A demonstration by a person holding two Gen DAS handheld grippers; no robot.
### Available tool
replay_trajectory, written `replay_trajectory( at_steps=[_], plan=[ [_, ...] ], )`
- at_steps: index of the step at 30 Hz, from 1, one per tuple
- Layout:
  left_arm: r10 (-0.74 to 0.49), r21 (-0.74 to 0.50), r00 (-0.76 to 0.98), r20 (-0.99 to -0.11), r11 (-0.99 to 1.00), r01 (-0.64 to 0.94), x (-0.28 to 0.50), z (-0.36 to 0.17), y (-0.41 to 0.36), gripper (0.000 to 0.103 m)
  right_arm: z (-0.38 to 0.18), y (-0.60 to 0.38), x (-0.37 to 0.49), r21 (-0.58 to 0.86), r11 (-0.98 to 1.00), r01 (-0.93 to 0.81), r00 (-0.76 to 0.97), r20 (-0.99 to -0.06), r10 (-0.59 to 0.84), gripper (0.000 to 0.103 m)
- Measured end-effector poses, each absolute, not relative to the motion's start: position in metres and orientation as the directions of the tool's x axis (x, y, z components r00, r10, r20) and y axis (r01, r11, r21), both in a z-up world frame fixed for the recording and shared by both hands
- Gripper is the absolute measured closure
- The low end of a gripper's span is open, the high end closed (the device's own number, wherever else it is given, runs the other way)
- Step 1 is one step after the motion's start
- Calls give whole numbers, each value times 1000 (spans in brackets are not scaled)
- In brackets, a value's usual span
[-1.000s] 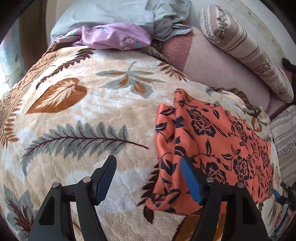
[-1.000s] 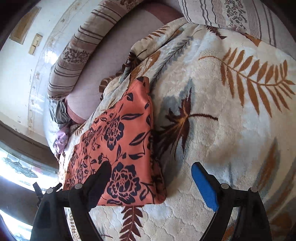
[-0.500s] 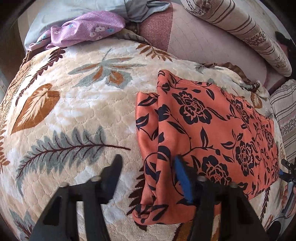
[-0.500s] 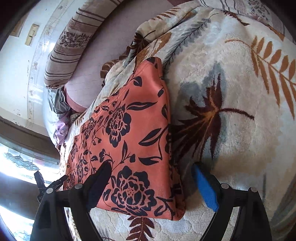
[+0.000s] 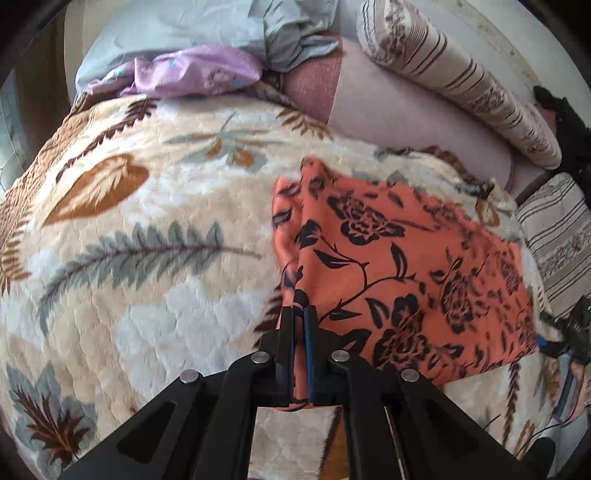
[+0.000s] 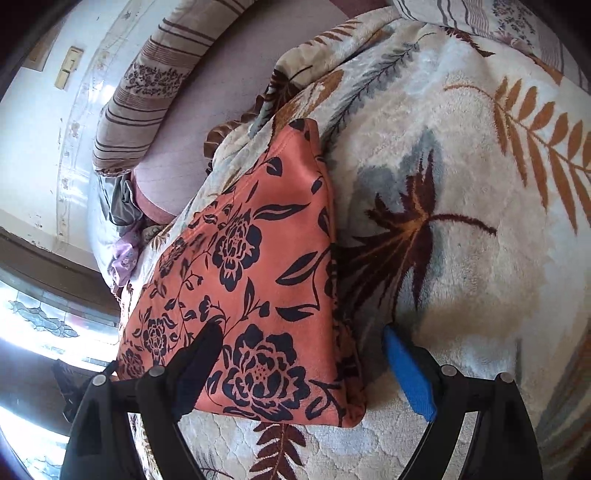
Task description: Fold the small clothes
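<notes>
Fingers of the left tool are pressed together on the near left corner of the orange floral garment, a thin ridge of cloth pinched between them. The right tool stands wide, its dark finger over the print and its blue-padded finger on the blanket just past the garment's right edge, so the near right corner sits between them, not yet gripped.

Outward from both tools, the garment lies spread on a plush leaf-patterned blanket covering a bed, roughly flat, with a lengthwise crease near its left side where a strip seems doubled over. Farther back are a purple cloth, grey bedding and a striped bolster.

By its drape the garment looks light, thin and limp: it should sag between the two holds and hold no shape of its own. The plush pile will likely drag on it, so lifting should work better than sliding. Corners or the hem edge look the best places to hold; a grip mid-panel would likely bunch it.
</notes>
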State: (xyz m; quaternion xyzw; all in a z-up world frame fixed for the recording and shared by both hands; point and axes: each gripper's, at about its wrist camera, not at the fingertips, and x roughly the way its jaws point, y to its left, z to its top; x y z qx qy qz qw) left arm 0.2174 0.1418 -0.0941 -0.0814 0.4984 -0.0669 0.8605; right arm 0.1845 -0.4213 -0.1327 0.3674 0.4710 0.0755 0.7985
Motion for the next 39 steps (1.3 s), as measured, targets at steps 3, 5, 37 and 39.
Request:
replay_trajectory(
  at_steps=[3, 5, 37, 39],
  plan=[
    [-229, -255, 449, -864, 967, 1, 215, -119, 152, 92, -133, -424, 185, 672, 703, 233, 551, -687, 475, 13],
    [-220, -255, 462, -859, 967, -14, 219, -109, 155, 73, -129, -424, 188, 666, 712, 221, 554, -687, 471, 13],
    [-201, -170, 487, -850, 979, 109, 393, -109, 107, 42, -124, -430, 319, 524, 839, 146, 599, -722, 347, 50],
    [-219, -192, 456, -863, 976, 105, 400, -116, 109, 85, -127, -428, 322, 516, 845, 143, 580, -735, 351, 57]
  ],
)
